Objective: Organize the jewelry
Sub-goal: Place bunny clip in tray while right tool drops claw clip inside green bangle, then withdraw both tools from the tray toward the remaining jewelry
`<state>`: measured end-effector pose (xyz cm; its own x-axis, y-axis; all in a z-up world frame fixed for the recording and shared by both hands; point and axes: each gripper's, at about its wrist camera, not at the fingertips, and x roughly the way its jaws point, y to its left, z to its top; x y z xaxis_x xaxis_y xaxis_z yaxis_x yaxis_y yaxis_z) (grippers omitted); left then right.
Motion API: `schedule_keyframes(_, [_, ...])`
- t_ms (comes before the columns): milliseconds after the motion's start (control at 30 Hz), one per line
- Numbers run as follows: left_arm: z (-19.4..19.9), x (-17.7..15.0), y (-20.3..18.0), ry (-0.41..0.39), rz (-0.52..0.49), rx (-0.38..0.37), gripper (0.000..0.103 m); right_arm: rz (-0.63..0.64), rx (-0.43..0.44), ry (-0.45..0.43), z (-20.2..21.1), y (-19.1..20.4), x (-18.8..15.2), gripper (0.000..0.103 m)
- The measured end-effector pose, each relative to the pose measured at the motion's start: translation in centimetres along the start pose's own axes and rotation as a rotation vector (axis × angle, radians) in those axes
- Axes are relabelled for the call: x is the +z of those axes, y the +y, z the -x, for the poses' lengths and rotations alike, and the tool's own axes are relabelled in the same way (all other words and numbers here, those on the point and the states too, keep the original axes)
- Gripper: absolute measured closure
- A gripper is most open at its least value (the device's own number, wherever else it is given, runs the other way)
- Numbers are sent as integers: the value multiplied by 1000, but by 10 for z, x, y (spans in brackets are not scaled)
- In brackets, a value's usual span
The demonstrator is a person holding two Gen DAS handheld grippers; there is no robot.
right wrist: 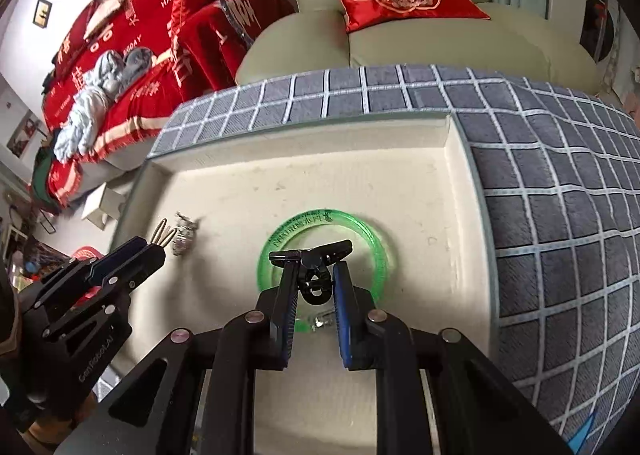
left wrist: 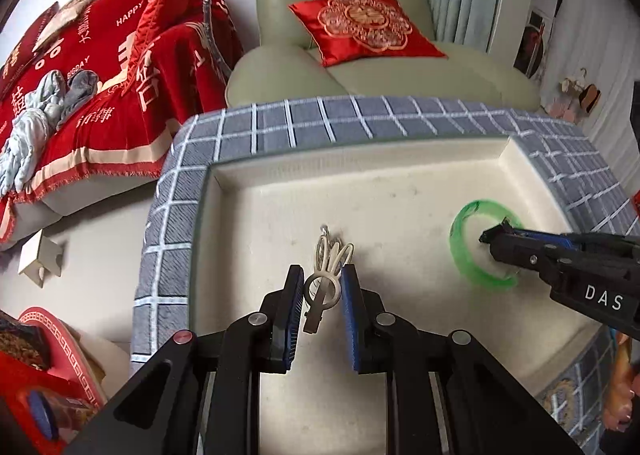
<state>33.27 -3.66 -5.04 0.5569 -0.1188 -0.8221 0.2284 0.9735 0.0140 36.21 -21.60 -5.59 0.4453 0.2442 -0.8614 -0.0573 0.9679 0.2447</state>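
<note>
A shallow cream tray (left wrist: 360, 183) sits on a grey checked cloth. My left gripper (left wrist: 322, 287) is shut on a silver rabbit-shaped hair clip (left wrist: 326, 271) just above the tray floor; it also shows in the right wrist view (right wrist: 162, 233). A green bangle (left wrist: 466, 239) lies in the tray at the right. My right gripper (right wrist: 316, 279) is shut on a black hair claw clip (right wrist: 314, 255) and holds it over the green bangle (right wrist: 320, 219). A small silver piece (right wrist: 184, 233) lies on the tray beside the left gripper. Another small shiny item (right wrist: 320, 320) lies below the right gripper.
The grey checked cloth (right wrist: 552, 215) surrounds the tray (right wrist: 240, 175). A pale green armchair (left wrist: 360, 71) with a red cushion (left wrist: 360, 27) stands behind. A sofa with a red blanket (left wrist: 100, 87) is at the left. A small white box (left wrist: 40, 261) lies on the floor.
</note>
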Motion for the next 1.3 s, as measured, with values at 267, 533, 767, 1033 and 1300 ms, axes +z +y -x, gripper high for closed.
schedule_keyframes(267, [-11, -7, -10, 6, -44, 53, 67, 36, -34, -10, -7, 4, -2, 82])
schedule_keyframes(533, [-9, -9, -7, 4, -31, 64, 67, -5, 11, -42, 7, 1, -1, 42])
schedule_keyframes(767, [-8, -9, -6, 4, -16, 70, 67, -78, 90, -124, 51, -8, -7, 28])
schedule_keyframes(1033, [-5, -10, -4, 1, -2, 61, 66, -142, 113, -189, 105, -21, -42, 26])
schedule_keyframes(1300, [13, -9, -1, -57, 36, 83, 0, -193, 113, -206, 136, -38, -87, 25])
